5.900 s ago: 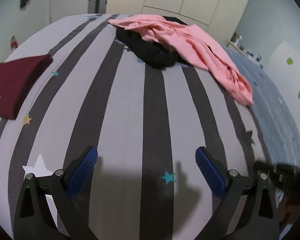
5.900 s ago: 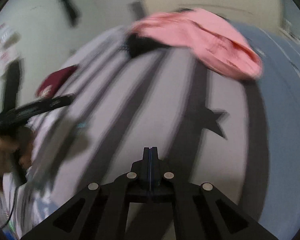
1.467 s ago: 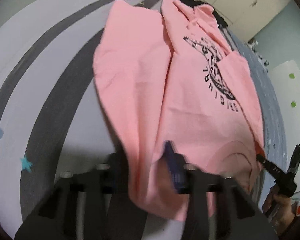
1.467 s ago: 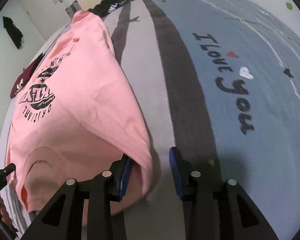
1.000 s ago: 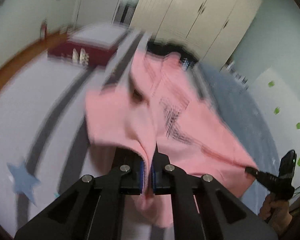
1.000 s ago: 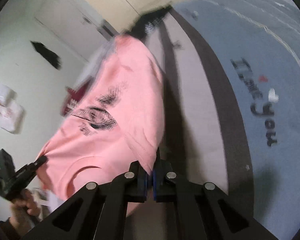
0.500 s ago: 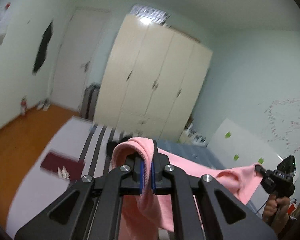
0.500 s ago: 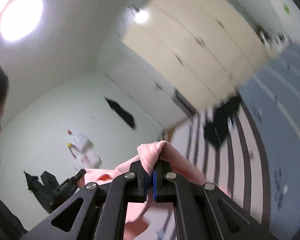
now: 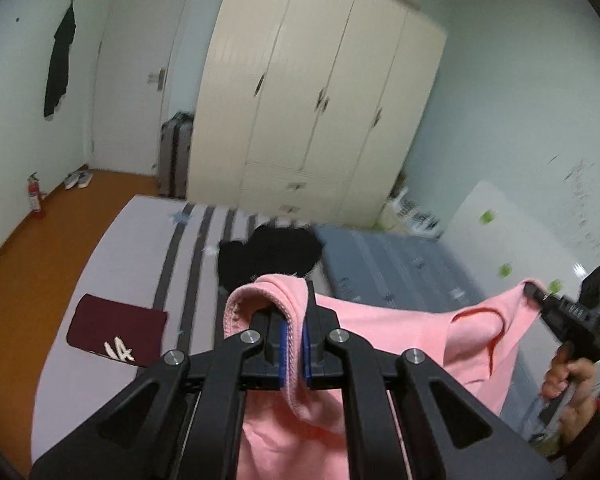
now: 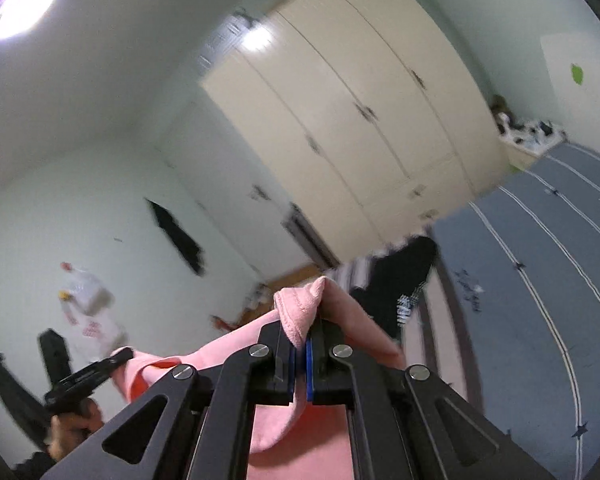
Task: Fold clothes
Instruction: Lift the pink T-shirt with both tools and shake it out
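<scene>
The only writing that reads at all is white lettering on the folded maroon garment (image 9: 118, 334) lying on the striped bed (image 9: 140, 248), which looks like "IA" though the blur makes that uncertain; a white print on the black garment (image 10: 400, 280) in the right wrist view is too smeared to read. The pink sweatshirt (image 9: 400, 340) hangs in the air above the bed, stretched between the two tools. The left gripper (image 9: 295, 354) is clenched on a ribbed edge of it, cloth bunched over and between its blue pads, and the right gripper (image 10: 300, 372) pinches another ribbed edge the same way. The left wrist view alone shows the maroon garment, a red fire extinguisher (image 9: 34, 196) on the orange floor, a grey suitcase (image 9: 176, 156) beside the cream wardrobe (image 9: 312, 92), the black garment heaped at the far end of the bed, and the sweatshirt's neck opening sagging toward the far tool. The right wrist view alone shows the lit ceiling lamp (image 10: 24, 0), the blue bedcover (image 10: 540, 280) with white lines and stars, and a pale bag (image 10: 86, 296) hanging on the wall.
</scene>
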